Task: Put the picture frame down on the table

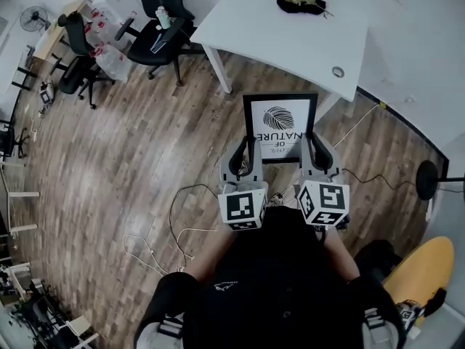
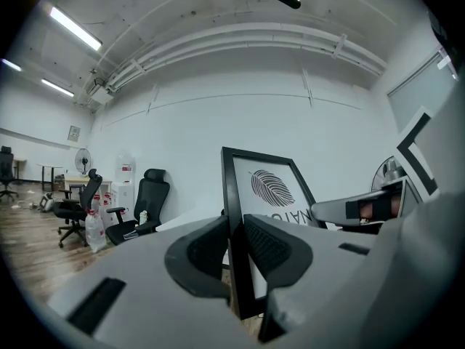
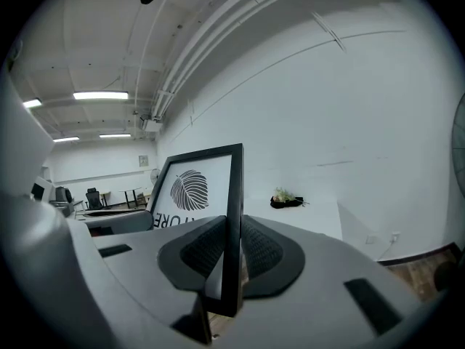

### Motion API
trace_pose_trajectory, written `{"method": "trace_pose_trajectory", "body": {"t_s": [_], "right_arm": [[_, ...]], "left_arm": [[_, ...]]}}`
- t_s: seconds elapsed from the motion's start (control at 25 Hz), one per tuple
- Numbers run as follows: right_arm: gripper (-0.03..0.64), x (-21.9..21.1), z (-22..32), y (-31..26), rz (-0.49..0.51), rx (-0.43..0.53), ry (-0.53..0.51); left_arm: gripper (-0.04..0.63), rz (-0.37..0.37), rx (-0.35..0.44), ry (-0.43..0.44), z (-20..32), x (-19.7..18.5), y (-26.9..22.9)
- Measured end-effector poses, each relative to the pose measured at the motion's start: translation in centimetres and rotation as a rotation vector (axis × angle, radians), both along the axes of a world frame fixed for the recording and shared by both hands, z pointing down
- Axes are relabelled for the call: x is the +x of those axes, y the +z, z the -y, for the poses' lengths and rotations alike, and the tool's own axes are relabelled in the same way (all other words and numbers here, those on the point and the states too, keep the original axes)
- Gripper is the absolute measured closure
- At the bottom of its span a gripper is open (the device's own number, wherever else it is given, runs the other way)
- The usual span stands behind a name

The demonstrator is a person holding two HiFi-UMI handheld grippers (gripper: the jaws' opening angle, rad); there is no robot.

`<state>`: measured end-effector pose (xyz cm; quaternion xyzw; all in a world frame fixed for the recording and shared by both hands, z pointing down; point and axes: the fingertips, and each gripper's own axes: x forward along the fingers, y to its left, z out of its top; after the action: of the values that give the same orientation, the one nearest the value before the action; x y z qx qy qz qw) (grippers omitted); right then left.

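We start with the wooden floor (image 1: 109,158), which fills most of the head view, with loose cables (image 1: 174,224) lying across it near the person's feet. Next in size is the white counter (image 1: 290,35), which reaches in from the upper right. Black office chairs (image 1: 156,20) stand at its far left end, well apart from us.

The picture frame (image 1: 280,126) is not on the counter. We hold it in the air over the floor, just short of the counter's near edge. It is a black-edged frame with a white print of a dark leaf above some lettering (the lettering reads upside down from the head view). In both gripper views it stands close to upright.

The left tool (image 2: 234,242) pinches the frame's left side bar, and we see the black bar squeezed between its two ribbed pads (image 2: 272,247). The right tool (image 3: 231,247) does the same on the right side bar, its pads pressed against either face of the bar. The two tools sit level with each other, with the frame's width between them.

Smallest, at the counter's far end, lies a dark dish of greenery (image 1: 301,1), well apart from the frame.
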<state>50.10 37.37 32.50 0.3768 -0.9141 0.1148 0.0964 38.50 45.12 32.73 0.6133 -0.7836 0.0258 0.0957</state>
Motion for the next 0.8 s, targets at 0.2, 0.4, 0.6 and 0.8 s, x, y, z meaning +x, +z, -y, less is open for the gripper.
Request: {"method": "trace_pose_trajectory", "body": {"t_s": [0.2, 0.4, 0.6, 0.8], "right_arm": [[0.551, 1.6, -0.1, -0.7, 0.011, 0.02, 0.007], [0.551, 0.3, 0.3, -1.1, 0.013, 0.033, -0.008], [0.551, -2.0, 1.8, -0.9, 0.007, 0.038, -0.008], [0.551, -5.5, 3.8, -1.3, 0.001, 0.041, -0.001]], "left_arm": [[0.52, 0.018, 0.03, 0.003, 0.1, 1.6, -1.2], [0.52, 0.017, 0.041, -0.012, 0.5, 0.5, -1.9], [0.52, 0.028, 0.046, -0.018, 1.9, -2.0, -1.6], [0.522, 0.019, 0.05, -0.011, 4.1, -5.5, -1.9]]}}
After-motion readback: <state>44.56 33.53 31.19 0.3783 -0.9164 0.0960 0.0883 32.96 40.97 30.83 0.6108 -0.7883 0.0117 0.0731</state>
